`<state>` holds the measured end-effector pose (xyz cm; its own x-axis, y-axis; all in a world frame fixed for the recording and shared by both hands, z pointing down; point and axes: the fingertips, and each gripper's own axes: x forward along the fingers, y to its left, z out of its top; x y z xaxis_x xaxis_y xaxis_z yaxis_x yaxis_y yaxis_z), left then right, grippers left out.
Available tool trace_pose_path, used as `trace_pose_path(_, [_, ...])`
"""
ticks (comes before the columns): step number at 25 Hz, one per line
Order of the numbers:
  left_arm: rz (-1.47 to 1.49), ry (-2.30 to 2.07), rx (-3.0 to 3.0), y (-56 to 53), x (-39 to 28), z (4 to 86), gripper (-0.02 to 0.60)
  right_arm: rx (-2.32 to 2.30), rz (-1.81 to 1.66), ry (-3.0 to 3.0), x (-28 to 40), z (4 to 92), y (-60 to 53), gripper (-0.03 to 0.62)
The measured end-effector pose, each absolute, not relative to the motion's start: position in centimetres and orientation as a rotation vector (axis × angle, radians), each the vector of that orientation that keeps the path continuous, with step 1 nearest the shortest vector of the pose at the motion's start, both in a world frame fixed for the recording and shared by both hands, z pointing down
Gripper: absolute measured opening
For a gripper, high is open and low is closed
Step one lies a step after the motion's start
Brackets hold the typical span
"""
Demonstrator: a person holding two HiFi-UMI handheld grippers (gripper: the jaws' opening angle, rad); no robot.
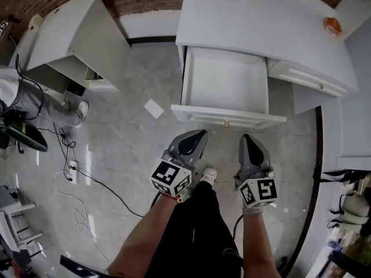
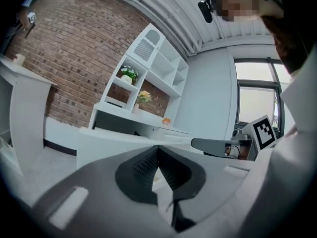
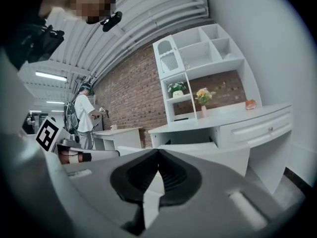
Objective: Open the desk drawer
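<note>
Head view shows the drawer (image 1: 225,83) already drawn well out from under the white worktop (image 1: 261,22), with its whole tray exposed. The tray is bare: white bottom, low white walls, nothing lying in it that I can see. It looks like a stiff, boxy panel drawer, probably light while empty and running straight on its slides, so it should take an even, square pull and not a twist. The natural hold is the small knob (image 1: 226,123) at the middle of the drawer's front panel. That knob is small and likely smooth, so a pinch on it could slip; hooking the panel's top edge beside it would be the surer alternative. The left gripper (image 1: 196,139) hangs just in front of the drawer front, a little left of the knob, and the right gripper (image 1: 248,141) hangs in front of it, a little right of the knob. Neither touches the drawer. Each gripper view shows the ribbed jaws pressed together at the tips with nothing between them, so both grippers are closed and empty. Right of the drawer, a second drawer (image 1: 301,79) sits closed, so its contents are hidden. A small orange object (image 1: 332,26) rests on the worktop behind and to the right of the drawer.
</note>
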<state>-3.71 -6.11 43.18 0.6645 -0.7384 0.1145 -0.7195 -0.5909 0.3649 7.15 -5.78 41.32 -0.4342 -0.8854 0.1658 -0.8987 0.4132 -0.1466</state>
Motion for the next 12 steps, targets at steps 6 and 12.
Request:
trace_pose_path(6, [-0.168, -1.147, 2.475, -4.0, -5.4, 37.5, 0.000, 1.567, 0.285, -2.670, 7.4, 35.6, -3.3, 0.003])
trace_pose_path(12, [-0.151, -1.179, 2.521, -1.1, -6.8, 33.0, 0.000, 1.569, 0.286, -2.686, 8.9, 31.2, 0.3, 0.003])
